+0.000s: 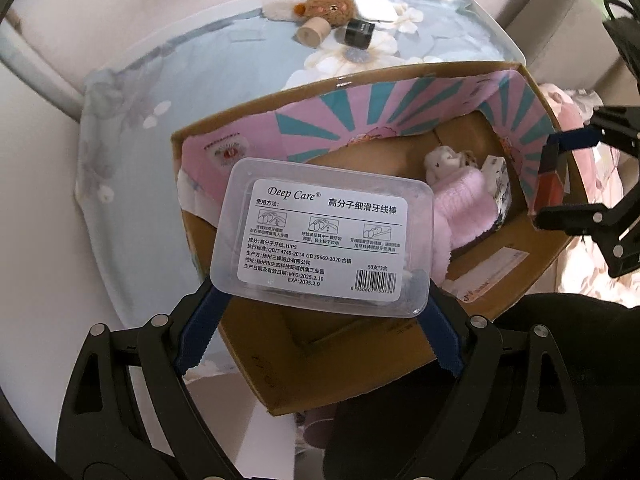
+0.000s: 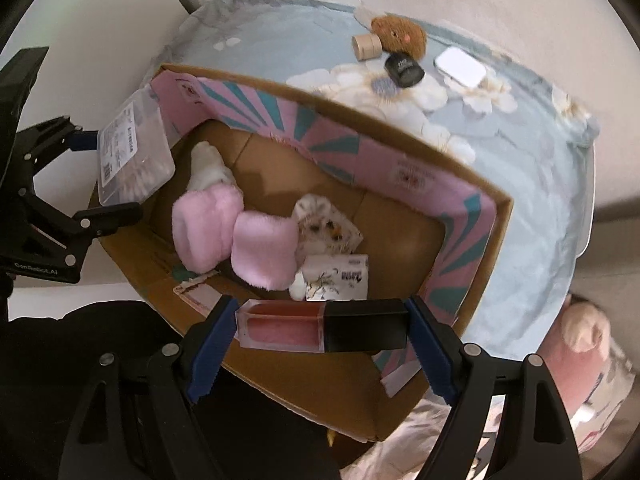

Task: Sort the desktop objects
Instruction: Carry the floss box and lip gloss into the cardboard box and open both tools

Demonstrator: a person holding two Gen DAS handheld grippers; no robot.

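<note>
Floss box [image 1: 322, 236], clear plastic with a white label, sat mid-frame in the left wrist view, clamped between the left gripper [image 1: 320, 332]'s blue pads, over the near wall of the cardboard box [image 1: 256, 364]. Inside the carton, to the right, lay a pink plush toy [image 1: 460, 204]. At the top, on the blue floral cloth [image 1: 160, 80], waited a brown plush [image 1: 332, 8], a beige cylinder [image 1: 312, 32] and a black jar [image 1: 359, 33].

Over to the right wrist view: the right gripper [image 2: 322, 326] squeezed a lip gloss tube [image 2: 320, 326] end to end, low centre, above the carton's near edge. Paper packets [image 2: 336, 276] lay just beyond it. A white case [image 2: 460, 67] sat upper right.
</note>
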